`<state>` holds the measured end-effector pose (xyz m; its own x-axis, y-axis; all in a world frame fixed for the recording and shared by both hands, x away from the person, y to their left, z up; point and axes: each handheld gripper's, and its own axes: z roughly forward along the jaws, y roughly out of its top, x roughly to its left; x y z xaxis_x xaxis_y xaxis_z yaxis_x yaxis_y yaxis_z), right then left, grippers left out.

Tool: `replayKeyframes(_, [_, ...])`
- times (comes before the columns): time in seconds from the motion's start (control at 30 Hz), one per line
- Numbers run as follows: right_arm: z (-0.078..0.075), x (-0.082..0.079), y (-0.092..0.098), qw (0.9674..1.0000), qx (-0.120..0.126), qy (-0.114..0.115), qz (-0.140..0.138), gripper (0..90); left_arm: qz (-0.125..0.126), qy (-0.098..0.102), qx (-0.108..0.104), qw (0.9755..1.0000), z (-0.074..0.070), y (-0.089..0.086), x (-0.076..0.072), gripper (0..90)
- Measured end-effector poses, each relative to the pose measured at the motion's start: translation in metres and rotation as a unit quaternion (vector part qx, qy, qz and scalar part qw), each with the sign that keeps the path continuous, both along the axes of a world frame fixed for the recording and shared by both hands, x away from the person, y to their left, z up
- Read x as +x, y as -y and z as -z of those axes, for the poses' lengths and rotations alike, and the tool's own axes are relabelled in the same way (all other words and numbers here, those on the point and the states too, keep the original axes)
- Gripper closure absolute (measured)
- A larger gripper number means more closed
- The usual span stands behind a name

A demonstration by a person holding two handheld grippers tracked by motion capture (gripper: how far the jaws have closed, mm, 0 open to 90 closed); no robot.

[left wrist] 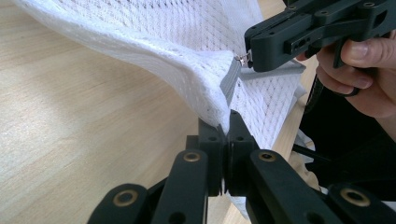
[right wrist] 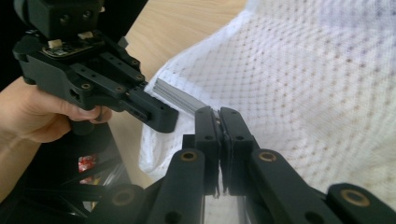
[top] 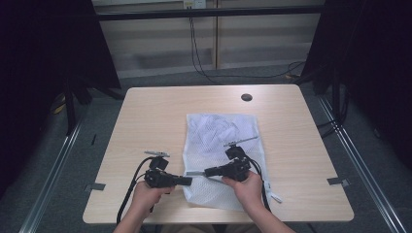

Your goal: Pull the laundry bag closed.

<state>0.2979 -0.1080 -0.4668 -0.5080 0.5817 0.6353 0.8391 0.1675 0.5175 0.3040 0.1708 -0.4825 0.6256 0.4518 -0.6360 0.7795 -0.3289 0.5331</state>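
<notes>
Near the worktop's front edge, the left hand-held gripper clamps the white mesh laundry bag's corner taut while the right hand-held gripper pinches its small metal zipper pull to slide it.

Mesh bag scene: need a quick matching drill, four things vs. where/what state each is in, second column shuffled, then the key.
Things:
1. mesh bag
2. left claw
3. right claw
4. round dark hole

Places or states:
A. in the tabletop near the far edge
B. shut on the small metal zipper pull at the end of the grey zipper
C. white, lying on the table, its near left corner lifted
D. shut on the bag's white fabric corner beside the zipper end

Pairs: 1-C, 2-D, 3-B, 4-A
</notes>
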Motion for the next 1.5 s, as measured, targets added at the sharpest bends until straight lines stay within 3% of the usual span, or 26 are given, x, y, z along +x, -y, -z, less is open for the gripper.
replayKeyframes(0.17, [0.0, 0.001, 0.004, 1.0, 0.002, -0.002, 0.001, 86.9, -0.003, -0.01, -0.004, 0.9999, 0.0, 0.001, -0.001, 88.3])
replayKeyframes(0.23, [0.0, 0.001, 0.004, 1.0, 0.003, -0.004, 0.001, 86.9, -0.002, -0.003, -0.003, 1.0, 0.0, 0.001, 0.0, 88.3])
replayKeyframes(0.77, [0.0, 0.001, 0.007, 1.0, 0.007, -0.006, 0.002, 86.9, -0.003, -0.011, -0.013, 0.9998, -0.001, 0.0, 0.0, 88.3])
replayKeyframes(0.83, [0.0, 0.001, 0.008, 1.0, 0.006, -0.003, 0.004, 86.9, -0.002, -0.003, -0.009, 1.0, -0.001, -0.001, 0.001, 88.3])
replayKeyframes(1.07, [0.001, 0.001, 0.01, 0.9999, 0.01, -0.01, 0.004, 86.9, -0.003, -0.012, -0.014, 0.9998, -0.001, 0.0, 0.0, 88.3])
replayKeyframes(1.5, [0.002, 0.002, 0.016, 0.9999, 0.01, -0.012, 0.006, 86.9, -0.008, -0.006, -0.015, 0.9998, -0.002, -0.003, 0.001, 88.3])
